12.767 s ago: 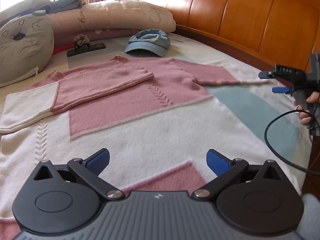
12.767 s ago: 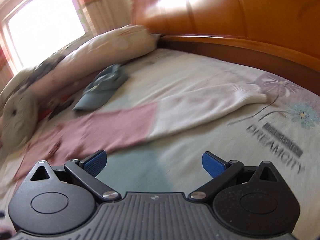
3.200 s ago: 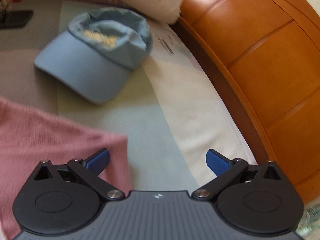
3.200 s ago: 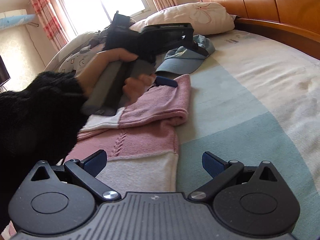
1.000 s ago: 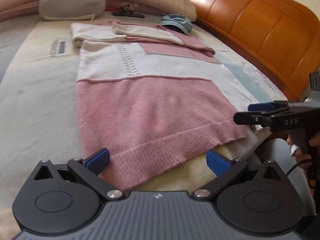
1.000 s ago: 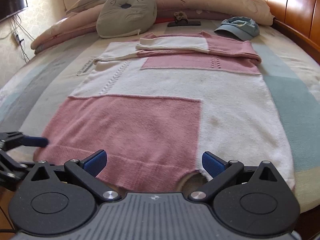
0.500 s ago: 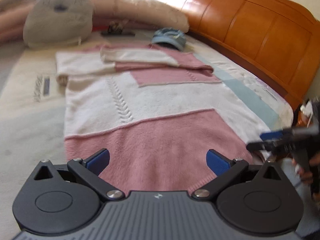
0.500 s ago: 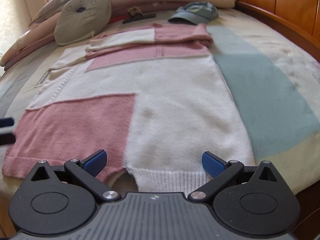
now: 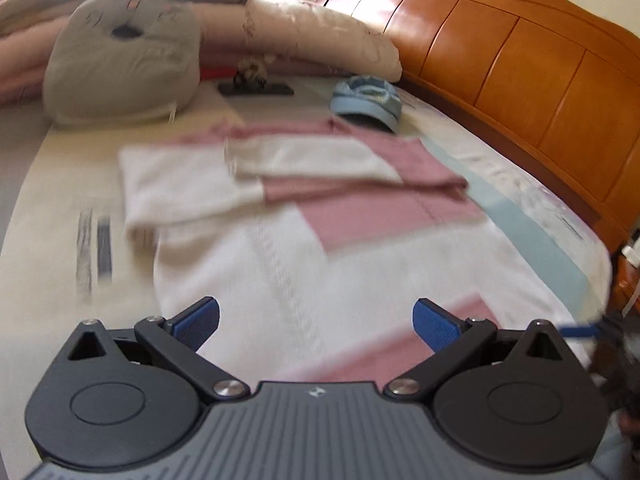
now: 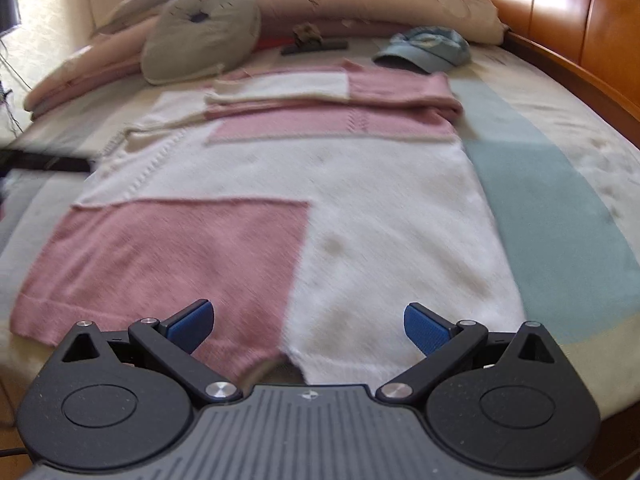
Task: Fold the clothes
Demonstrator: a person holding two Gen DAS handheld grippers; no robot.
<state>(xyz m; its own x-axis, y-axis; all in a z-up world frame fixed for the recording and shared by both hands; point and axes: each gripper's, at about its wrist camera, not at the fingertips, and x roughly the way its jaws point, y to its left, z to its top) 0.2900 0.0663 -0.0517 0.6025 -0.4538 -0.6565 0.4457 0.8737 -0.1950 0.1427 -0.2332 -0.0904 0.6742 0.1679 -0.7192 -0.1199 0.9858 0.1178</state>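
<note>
A pink and white knitted sweater (image 10: 320,184) lies flat on the bed, both sleeves folded across its chest at the far end. Its ribbed hem lies just in front of my right gripper (image 10: 306,326), which is open and holds nothing. My left gripper (image 9: 316,322) is also open and empty, above the white middle of the sweater (image 9: 280,256) near its left side. The right gripper's blue tip (image 9: 580,330) shows at the right edge of the left wrist view. A dark blurred bar at the left edge of the right wrist view is the left gripper (image 10: 44,162).
A light blue cap (image 10: 424,50) lies beyond the sweater's shoulder. A grey round cushion (image 10: 200,36), long pillows (image 10: 380,0) and a dark flat object (image 10: 314,46) line the far side. The wooden headboard (image 9: 520,60) runs along the right. The bed edge (image 10: 580,384) is near the right gripper.
My left gripper has moved forward over the sweater, from above the pink hem to above the white middle. The right gripper has shifted slightly left along the hem. Both stay open.
</note>
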